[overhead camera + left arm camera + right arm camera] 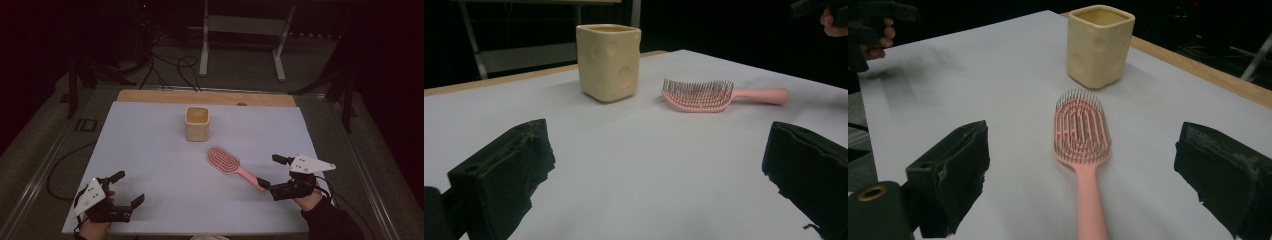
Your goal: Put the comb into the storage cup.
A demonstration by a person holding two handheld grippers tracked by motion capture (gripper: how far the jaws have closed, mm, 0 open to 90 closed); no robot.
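Right claw (1083, 170) is released, w/ brush (1082, 137) handle between jaws; go lower, close at mid handle. Left claw (125, 189) released also.

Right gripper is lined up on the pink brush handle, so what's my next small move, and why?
Probably ease the right gripper forward and down, then close on the handle of the pink hairbrush. Its jaws stand wide open either side of the handle, which lies flat on the white sheet, bristles up, ungripped.

Hairbrush (1083, 145) handle end cut off by bottom edge in right gripper view — left hand (870, 37) blurred, cropped at corner
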